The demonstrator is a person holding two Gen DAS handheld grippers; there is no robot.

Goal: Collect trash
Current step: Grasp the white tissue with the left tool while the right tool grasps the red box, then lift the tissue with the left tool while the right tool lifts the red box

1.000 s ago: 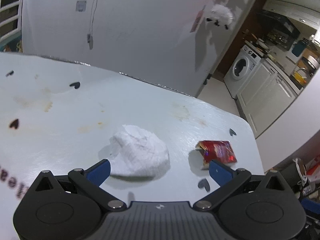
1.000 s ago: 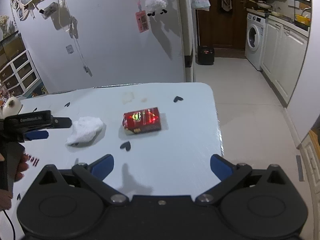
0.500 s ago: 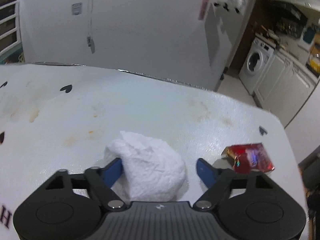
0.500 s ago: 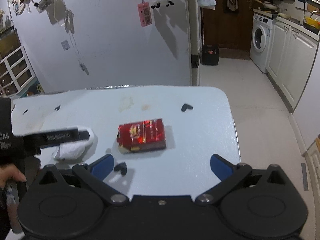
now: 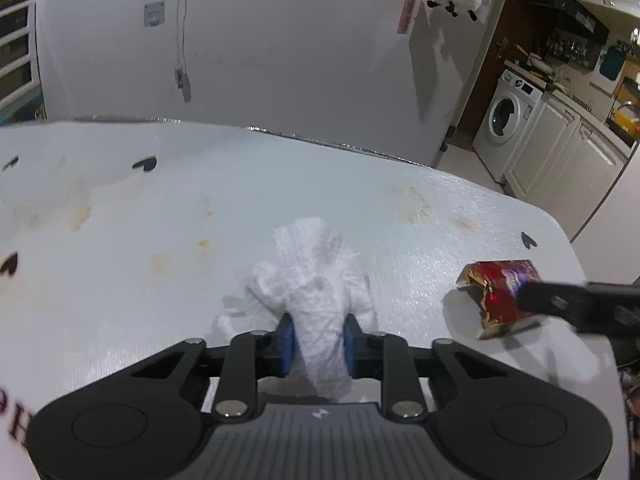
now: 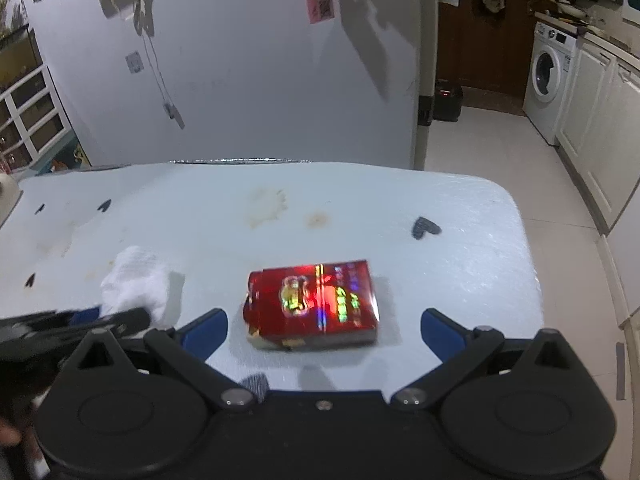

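Note:
A crumpled white tissue (image 5: pixel 316 292) lies on the pale blue table (image 5: pixel 160 220). My left gripper (image 5: pixel 318 340) is closing on it, and its blue pads press the tissue from both sides. In the right wrist view the same tissue (image 6: pixel 136 280) shows at the left, with the left gripper's black finger (image 6: pixel 100 320) on it. A shiny red packet (image 6: pixel 312 304) with a torn end lies flat just ahead of my right gripper (image 6: pixel 322 332), which stands open with a blue pad on either side of the packet's near end, not touching. In the left wrist view the red packet (image 5: pixel 500 292) is partly hidden by a right finger (image 5: pixel 580 304).
Brown stains (image 6: pixel 264 208) and small black heart marks (image 6: pixel 426 228) dot the table. Its rounded right edge (image 6: pixel 528 248) drops to a tiled floor. A white wall panel (image 6: pixel 240 80) stands behind the table. A washing machine (image 6: pixel 548 76) and white cabinets are far right.
My left gripper came down over the tissue and shut on it, bunching it up. My right gripper moved in toward the red packet, which now sits between its open fingers.

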